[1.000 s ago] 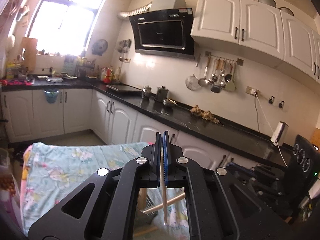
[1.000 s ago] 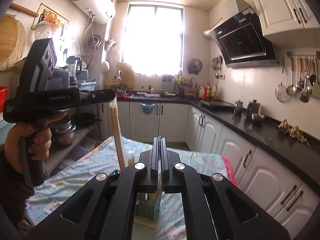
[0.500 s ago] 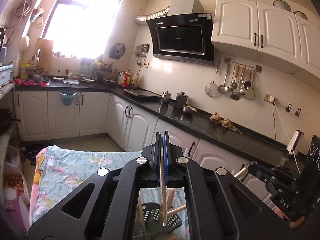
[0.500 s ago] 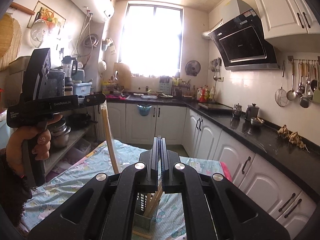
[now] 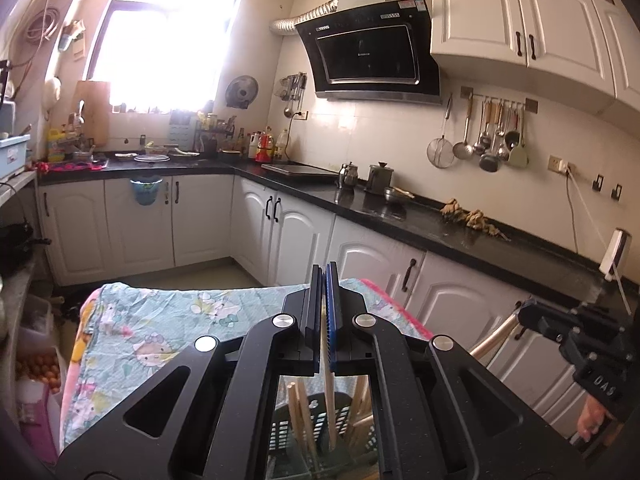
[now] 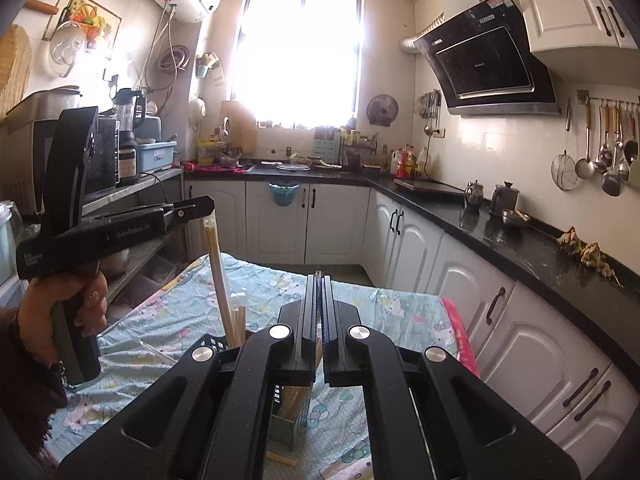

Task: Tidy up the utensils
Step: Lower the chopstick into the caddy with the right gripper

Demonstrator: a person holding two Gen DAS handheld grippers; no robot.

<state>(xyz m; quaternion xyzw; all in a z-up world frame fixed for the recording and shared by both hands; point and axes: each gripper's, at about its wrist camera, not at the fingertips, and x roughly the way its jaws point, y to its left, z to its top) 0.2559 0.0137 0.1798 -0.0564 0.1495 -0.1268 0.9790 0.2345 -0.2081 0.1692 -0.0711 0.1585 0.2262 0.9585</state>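
My left gripper (image 5: 324,280) is shut on a pair of wooden chopsticks (image 5: 329,408) that hangs down into a dark slotted utensil holder (image 5: 304,436) holding other chopsticks. In the right wrist view the left gripper (image 6: 206,206) holds those chopsticks (image 6: 218,280) upright over the holder (image 6: 212,344). My right gripper (image 6: 320,280) is shut on a wooden chopstick (image 6: 318,350) above the holder. It shows in the left wrist view (image 5: 524,314) with its chopstick (image 5: 490,340) slanting down.
The holder stands on a table under a light-blue cartoon-print cloth (image 6: 280,292). A loose chopstick (image 6: 280,458) lies on the cloth by the holder. White cabinets with a black counter (image 5: 400,216) run behind and to the right.
Both grippers have tilted and lowered over the holder. The left chopsticks now hang inside the holder, and the right gripper has come closer on the right.
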